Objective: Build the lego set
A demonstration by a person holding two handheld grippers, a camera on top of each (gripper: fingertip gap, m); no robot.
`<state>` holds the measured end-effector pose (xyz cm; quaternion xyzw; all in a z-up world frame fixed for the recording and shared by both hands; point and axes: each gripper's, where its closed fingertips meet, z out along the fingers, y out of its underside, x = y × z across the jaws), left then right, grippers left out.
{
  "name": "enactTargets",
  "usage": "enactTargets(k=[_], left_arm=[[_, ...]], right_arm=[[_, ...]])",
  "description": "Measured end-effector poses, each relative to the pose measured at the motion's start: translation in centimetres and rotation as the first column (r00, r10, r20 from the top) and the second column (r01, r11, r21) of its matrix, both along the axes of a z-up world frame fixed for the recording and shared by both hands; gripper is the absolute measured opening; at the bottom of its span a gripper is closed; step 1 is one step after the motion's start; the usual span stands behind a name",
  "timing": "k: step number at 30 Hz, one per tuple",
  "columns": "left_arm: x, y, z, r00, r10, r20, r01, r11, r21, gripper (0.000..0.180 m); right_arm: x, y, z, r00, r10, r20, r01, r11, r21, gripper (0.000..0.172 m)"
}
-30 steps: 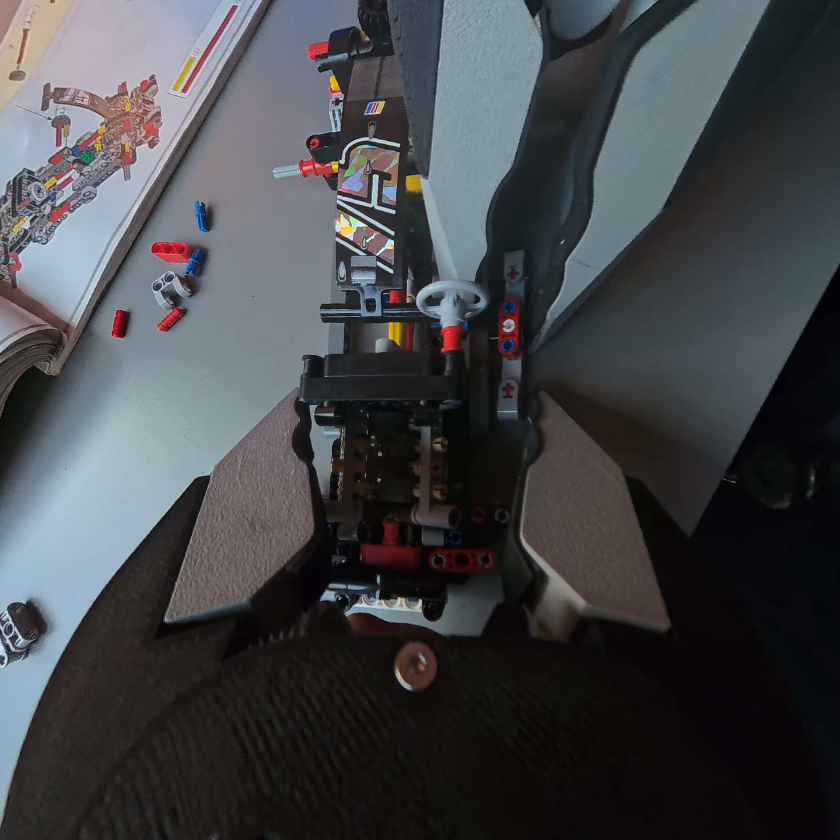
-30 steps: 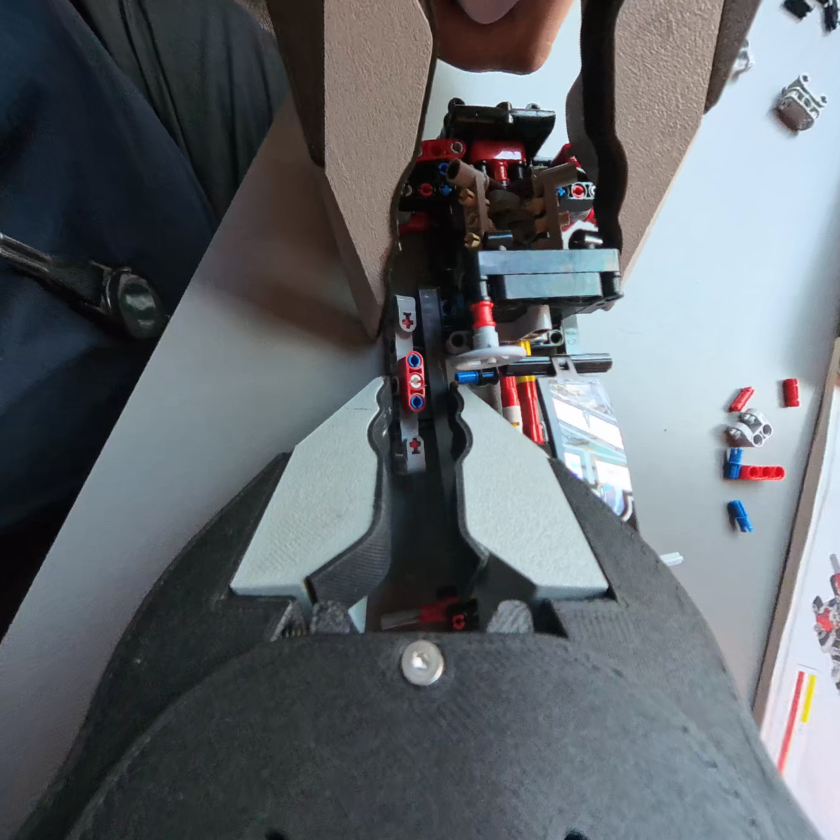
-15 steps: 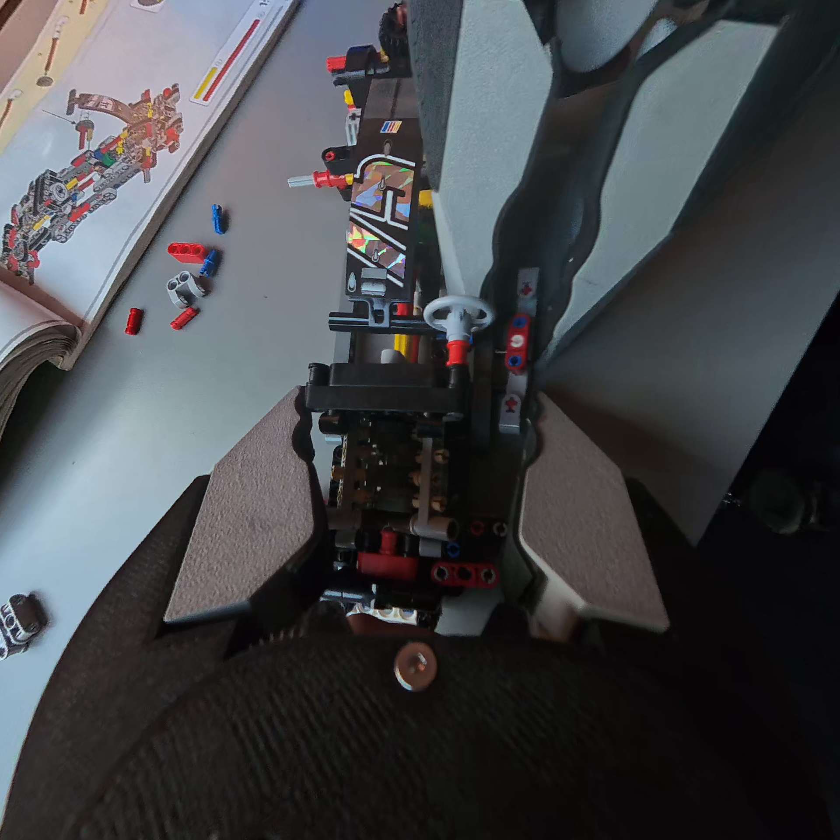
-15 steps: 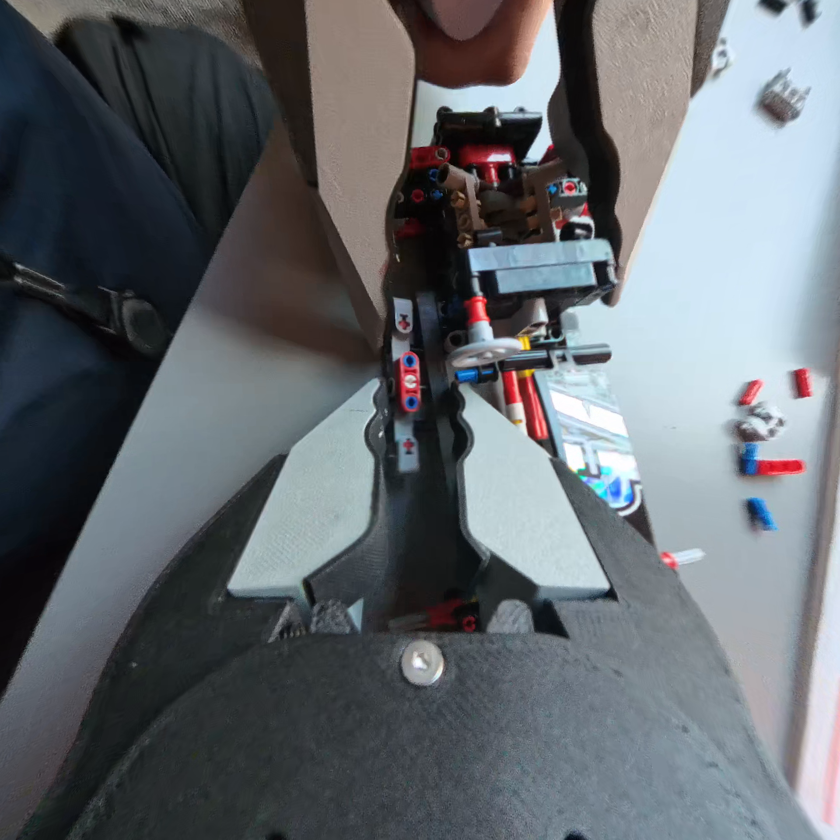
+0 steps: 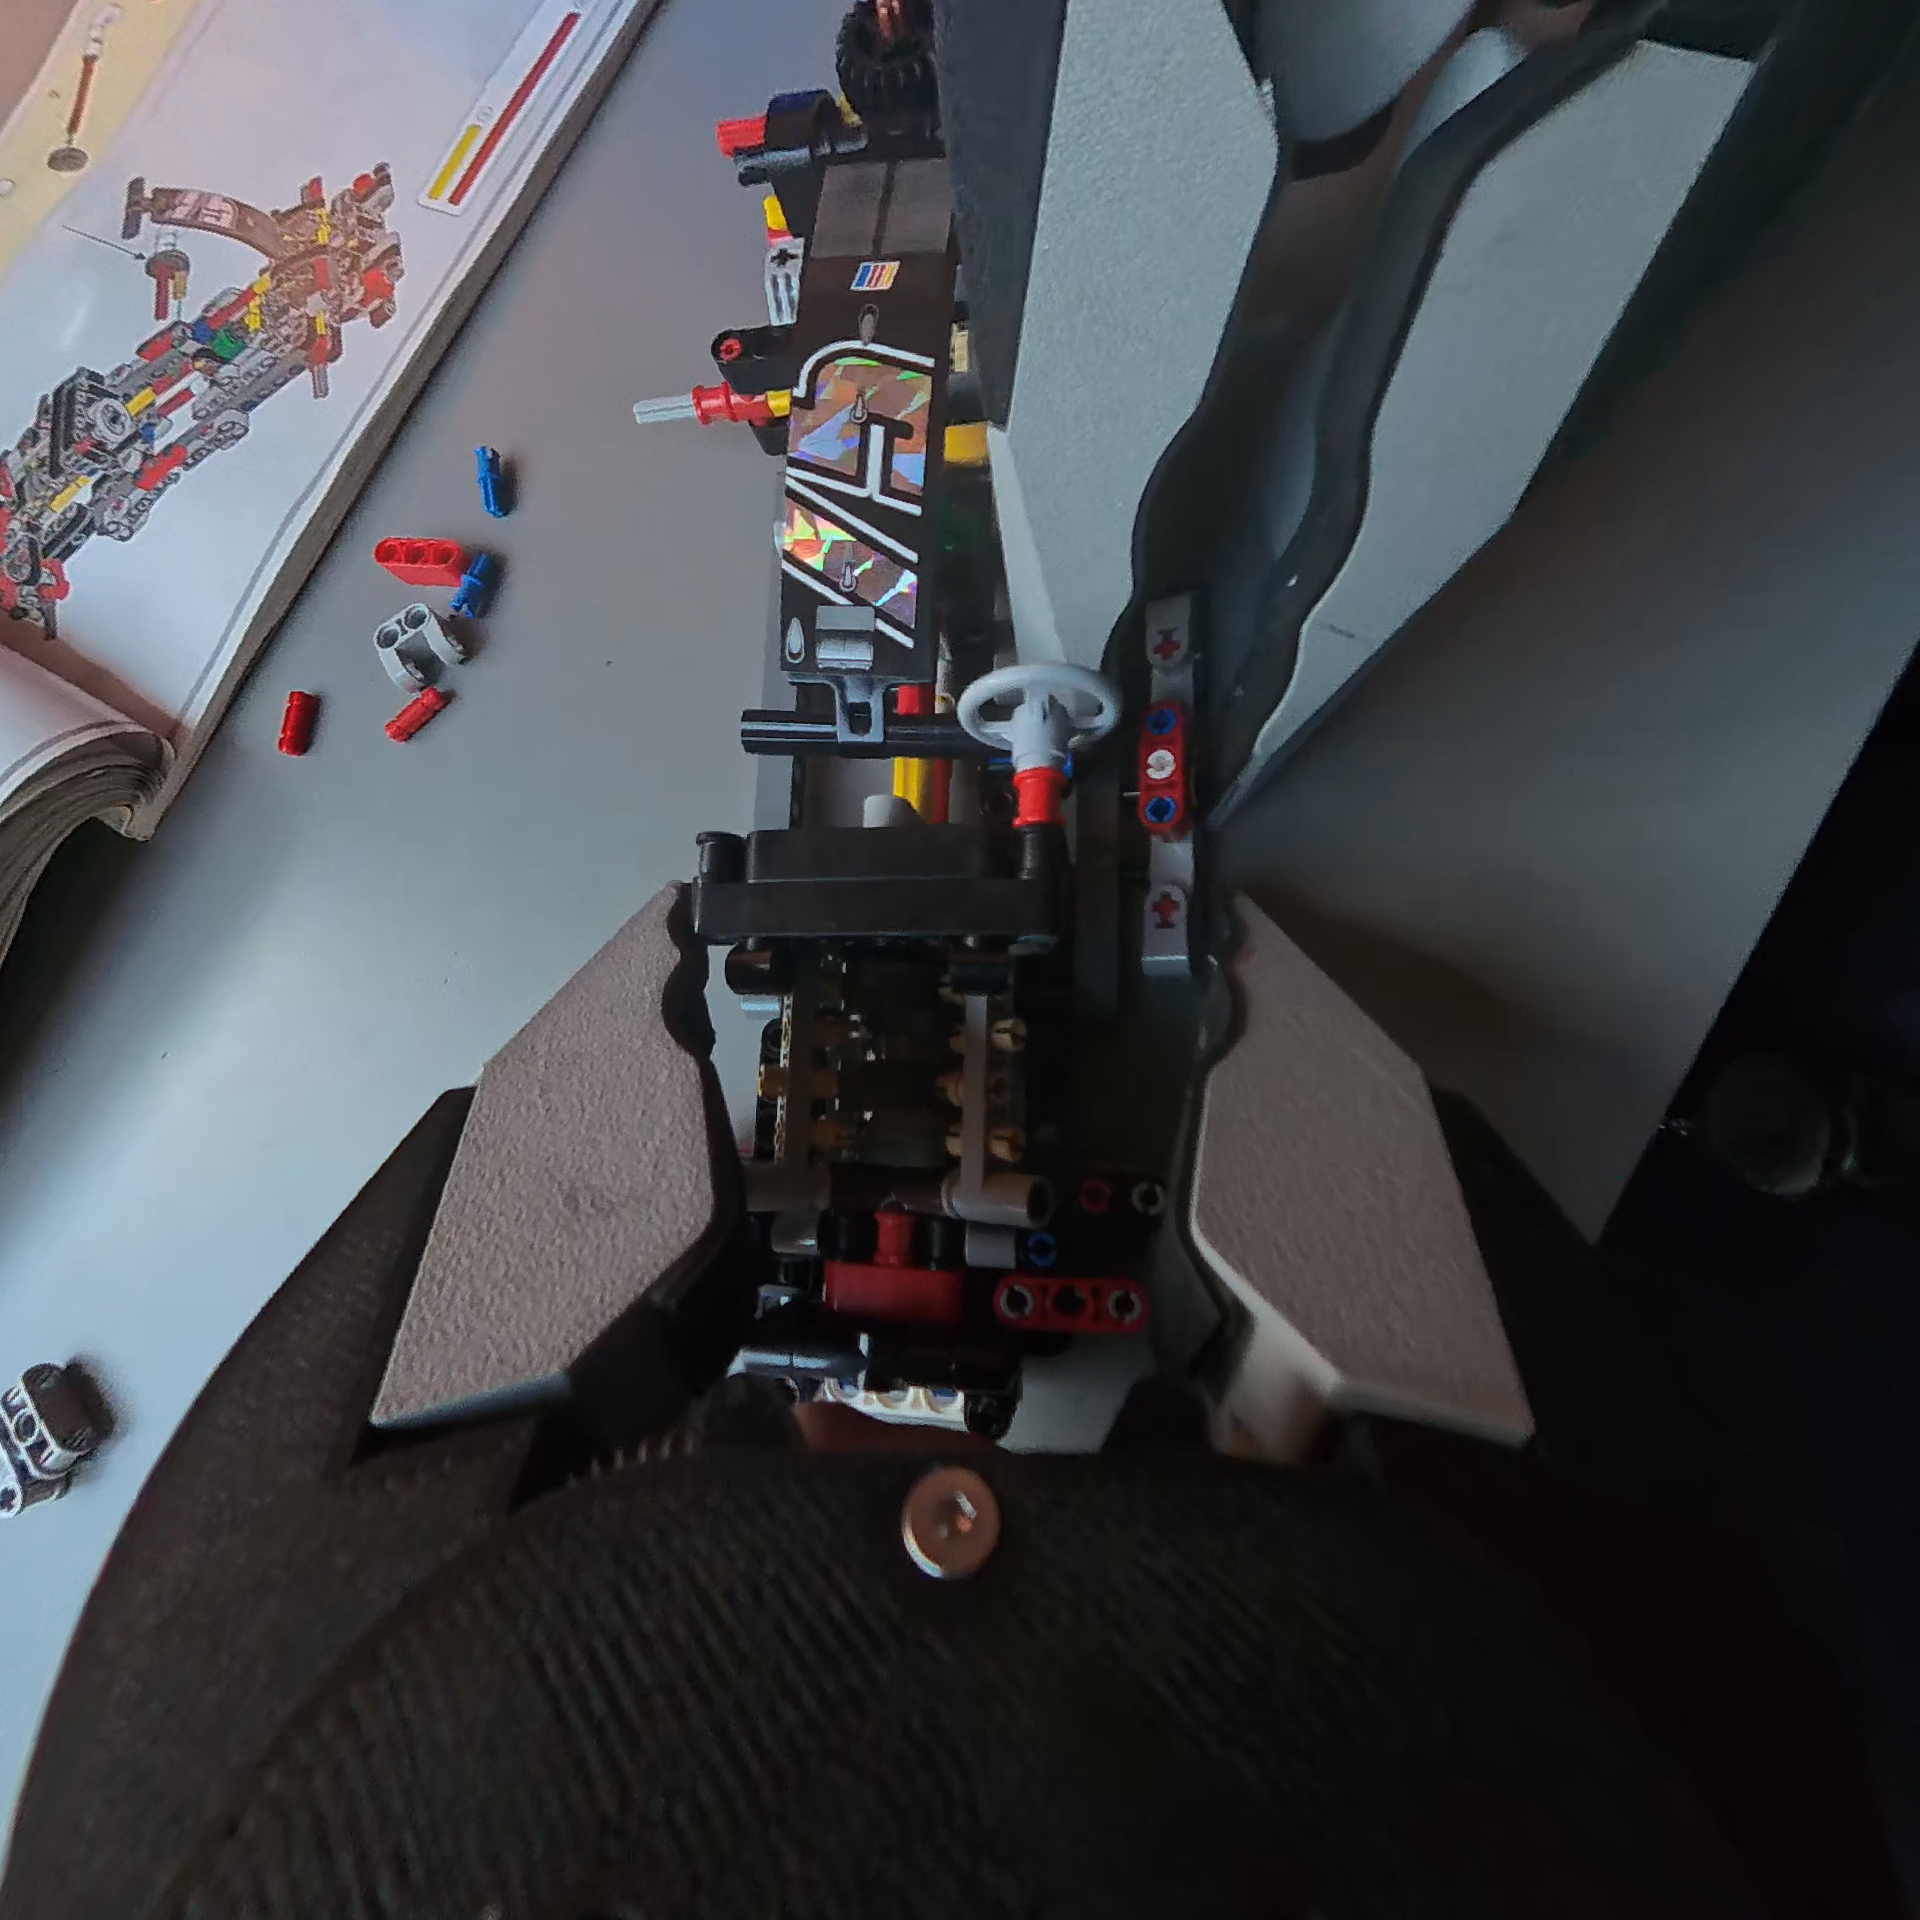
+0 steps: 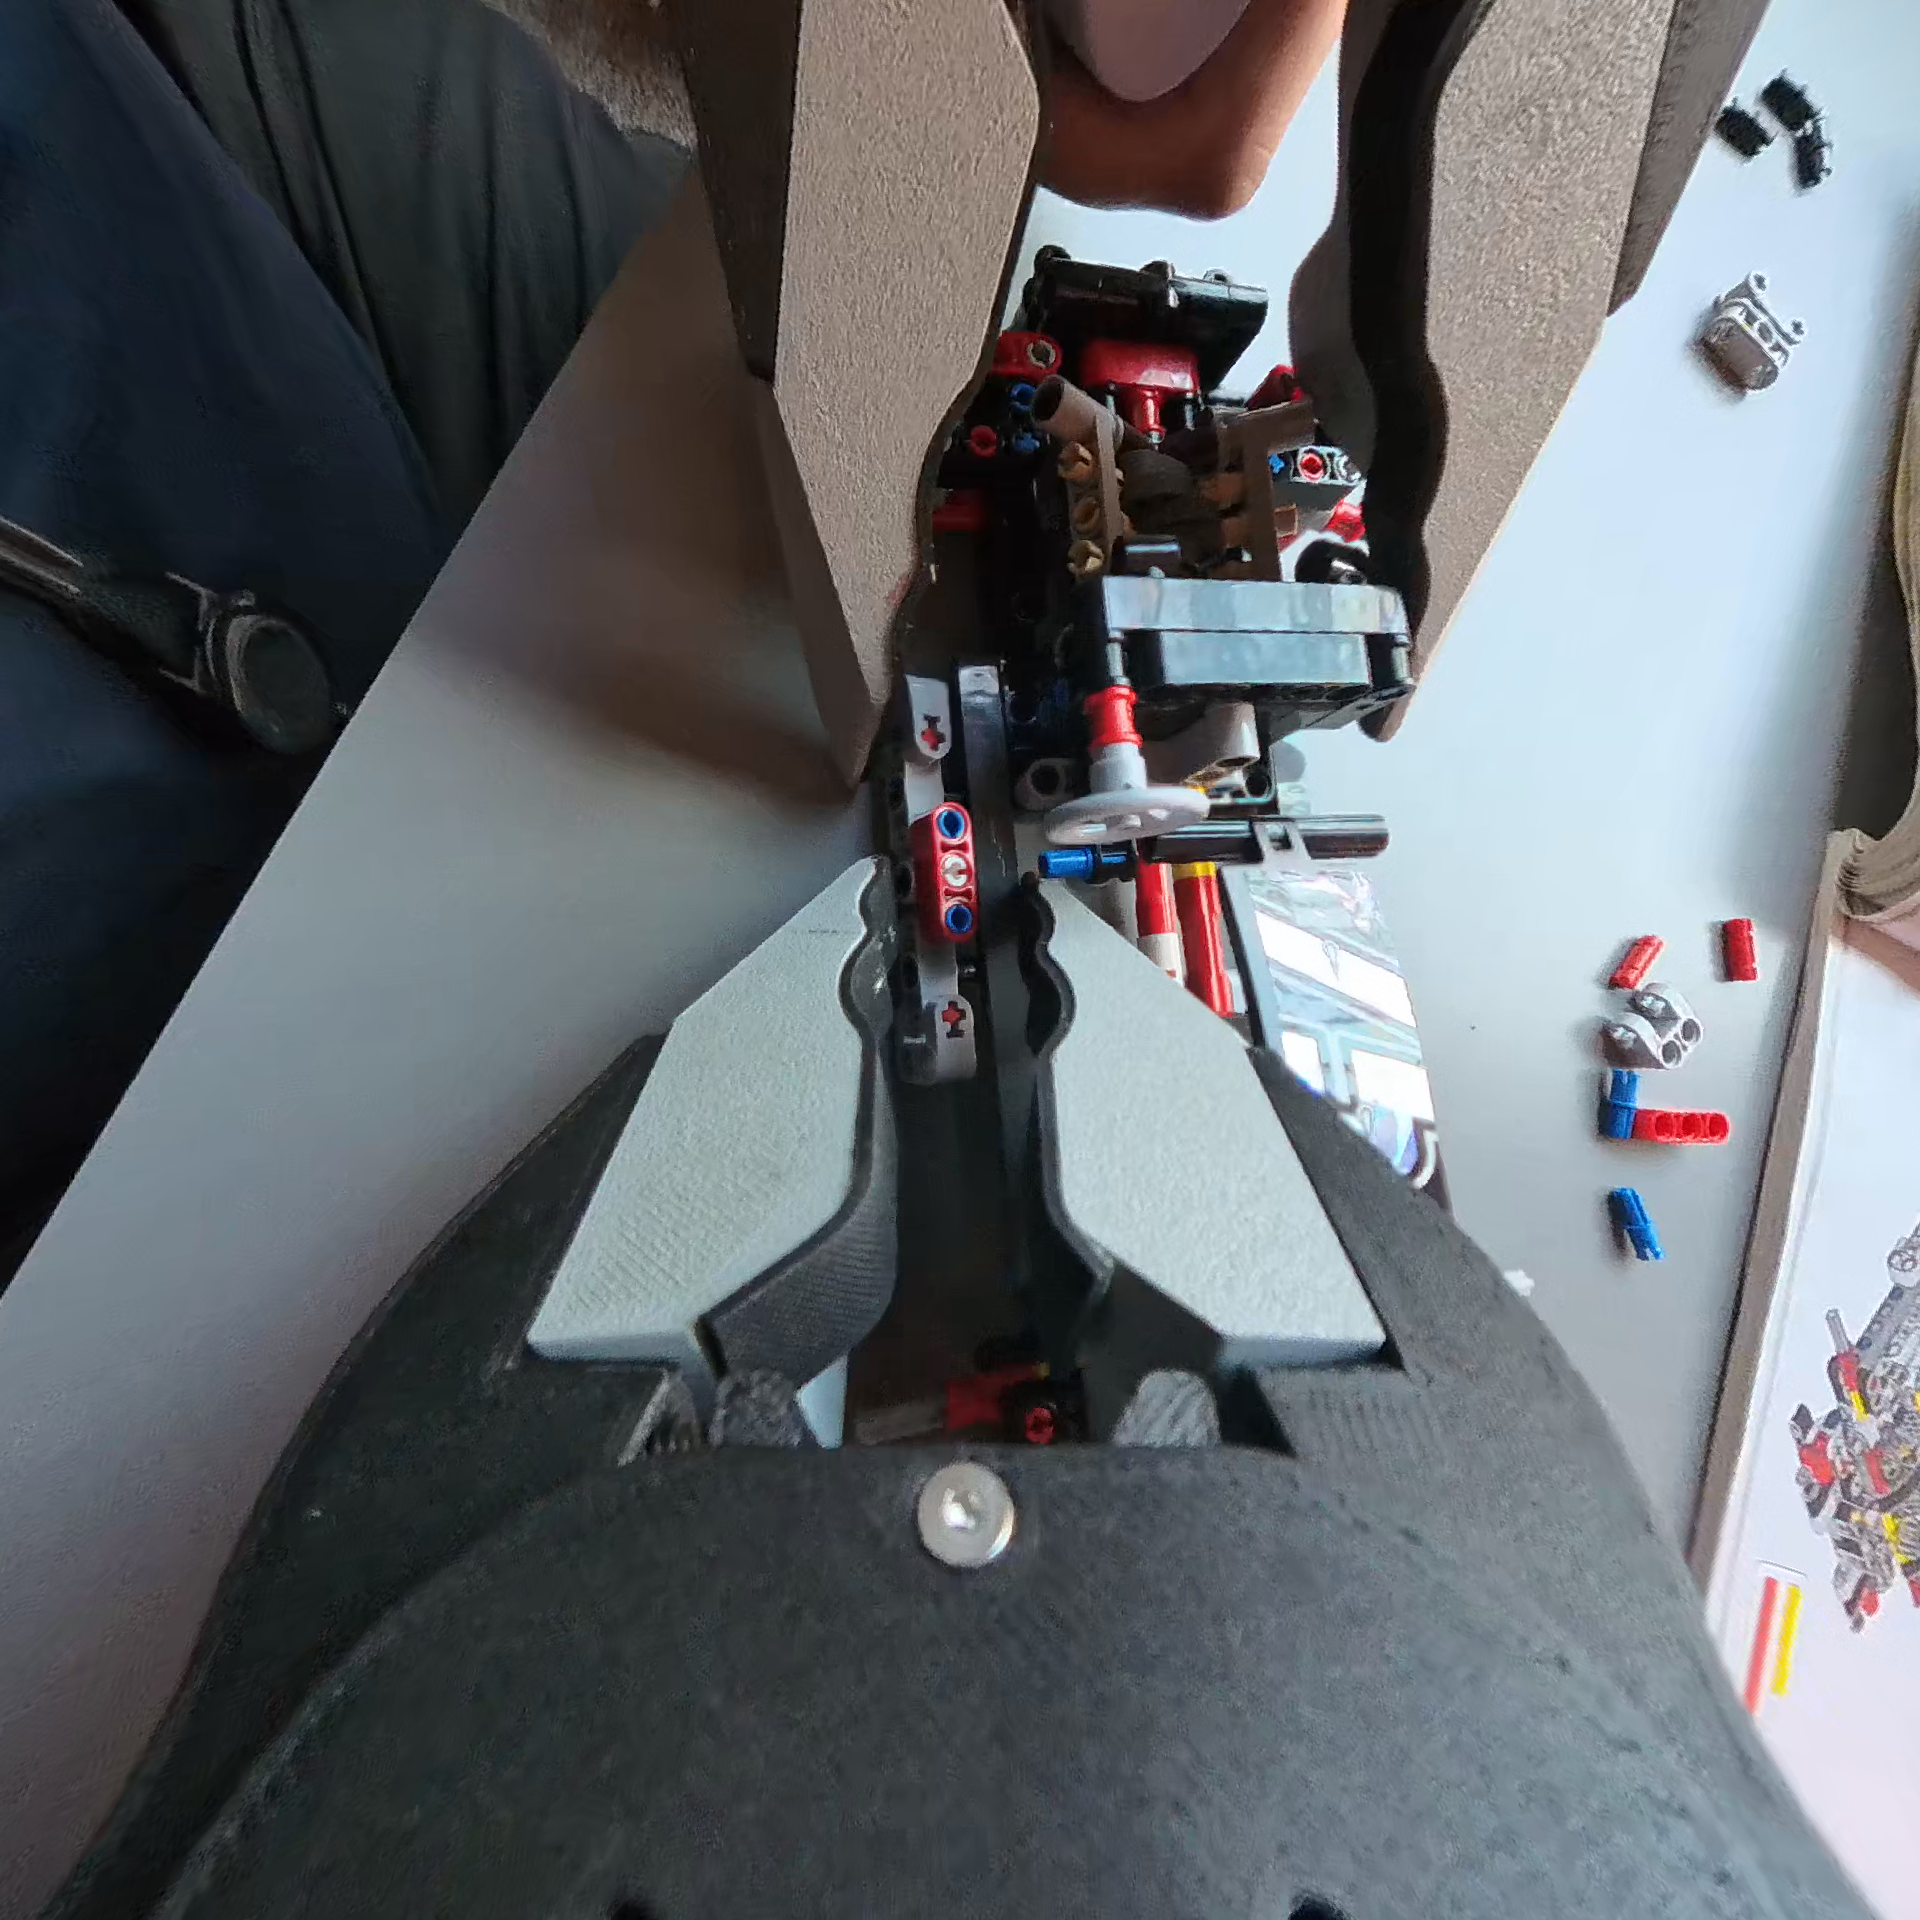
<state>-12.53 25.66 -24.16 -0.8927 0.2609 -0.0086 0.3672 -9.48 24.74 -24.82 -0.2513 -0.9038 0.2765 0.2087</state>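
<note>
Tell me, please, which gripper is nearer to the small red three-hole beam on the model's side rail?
Right. The right gripper closes around the rail with the red beam between its fingertips; the left gripper grips the model's engine end, just beyond.

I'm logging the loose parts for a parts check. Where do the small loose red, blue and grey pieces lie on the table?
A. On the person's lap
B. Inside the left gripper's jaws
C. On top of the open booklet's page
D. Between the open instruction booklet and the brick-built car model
D: the loose pieces lie on bare table, with the booklet on one side and the car model on the other.
</note>
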Motion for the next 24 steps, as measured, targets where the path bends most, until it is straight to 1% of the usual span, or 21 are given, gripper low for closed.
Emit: enactTargets(k=[3,7,9,11,14,17,18,19,20,22,24], left_arm=[[0.0,0.0,-0.2,1.000,-0.019,-0.003,0.019,1.000,-0.020,0.095],[-0.2,0.0,-0.1,1.000,-0.021,-0.015,0.021,1.000,-0.020,0.093],[-0.4,0.1,-0.1,1.000,-0.002,-0.023,0.002,1.000,-0.014,0.091],[-0.9,0.0,-0.1,1.000,0.005,-0.025,-0.005,1.000,-0.018,0.091],[-0.9,-0.2,0.0,0.999,0.037,-0.019,-0.038,0.999,-0.022,0.092],[-1.0,-1.3,1.3,0.997,0.074,-0.010,-0.074,0.997,0.026,0.090],[-0.8,-1.9,2.0,0.996,0.084,-0.003,-0.084,0.995,0.045,0.083],[-0.5,-2.4,2.7,0.995,0.102,0.006,-0.102,0.993,0.064,0.083],[-0.1,-3.0,3.2,0.994,0.112,0.019,-0.113,0.991,0.073,0.077],[0.9,-4.0,3.9,0.990,0.131,0.053,-0.135,0.987,0.084,0.058],[2.3,-4.5,4.1,0.990,0.127,0.060,-0.133,0.986,0.103,0.044]], right_arm=[[-0.1,0.0,0.0,1.000,-0.010,0.000,0.010,1.000,-0.019,0.021],[-0.3,-0.2,-0.1,0.999,0.002,-0.047,-0.002,1.000,0.020,0.019],[-0.6,-0.3,-0.1,0.998,-0.002,-0.063,0.005,0.999,0.041,0.020],[-1.0,-0.5,-0.1,0.997,-0.022,-0.078,0.025,0.999,0.030,0.020],[-1.0,-0.6,0.0,0.998,-0.059,-0.018,0.058,0.997,-0.052,0.021],[-1.0,-0.6,0.1,0.996,-0.035,-0.076,0.034,0.999,-0.015,0.021],[-0.9,-0.6,0.2,0.995,-0.031,-0.096,0.031,1.000,-0.005,0.021],[-0.9,-0.6,0.2,0.994,-0.027,-0.110,0.027,1.000,0.001,0.021],[-0.9,-0.7,0.2,0.992,-0.022,-0.122,0.023,1.000,0.005,0.021],[-0.9,-0.7,0.2,0.991,-0.025,-0.130,0.026,1.000,0.005,0.021],[-0.9,-0.7,0.2,0.991,-0.032,-0.128,0.033,0.999,0.004,0.022]])
